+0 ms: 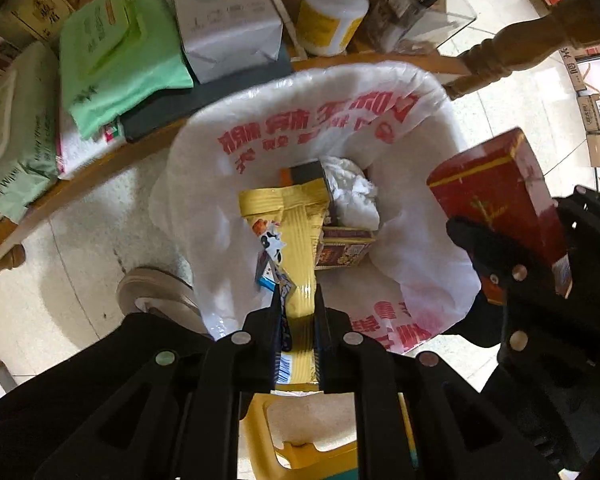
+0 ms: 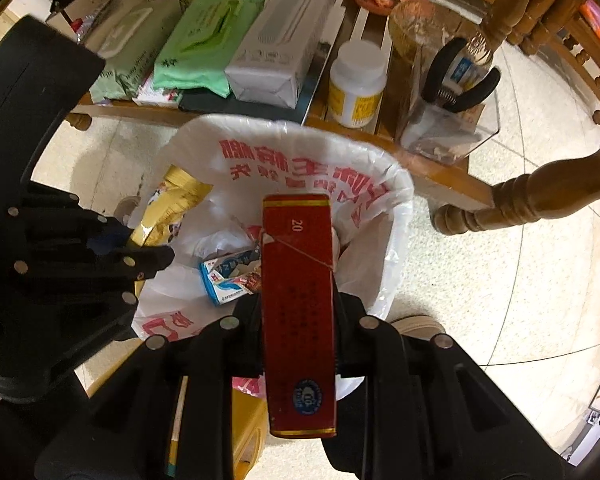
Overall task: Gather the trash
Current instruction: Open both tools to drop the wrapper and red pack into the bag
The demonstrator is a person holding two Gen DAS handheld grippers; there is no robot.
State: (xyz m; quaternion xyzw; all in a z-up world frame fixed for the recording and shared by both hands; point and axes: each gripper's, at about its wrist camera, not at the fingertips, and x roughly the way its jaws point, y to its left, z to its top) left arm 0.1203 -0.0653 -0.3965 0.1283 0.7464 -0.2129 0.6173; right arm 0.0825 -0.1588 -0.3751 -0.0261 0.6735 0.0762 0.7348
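i'm at the drop step. my left gripper (image 1: pixel 298 300) pinches a yellow snack wrapper (image 1: pixel 296 236) over the lined trash bin (image 2: pixel 396 184), its free end dangling inside. my right gripper (image 2: pixel 298 300) clamps a red carton (image 2: pixel 298 312) above the bin's near rim. next i judge both should spread their fingers over the bin.

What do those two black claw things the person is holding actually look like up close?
Both the left gripper and the right gripper are matte black plastic. Each has two flat, narrow fingers on angular, cut-out linkage arms, pinned with round silver rivets. The bodies are bulky and black. No cables, printed markings or sleeves show on them.
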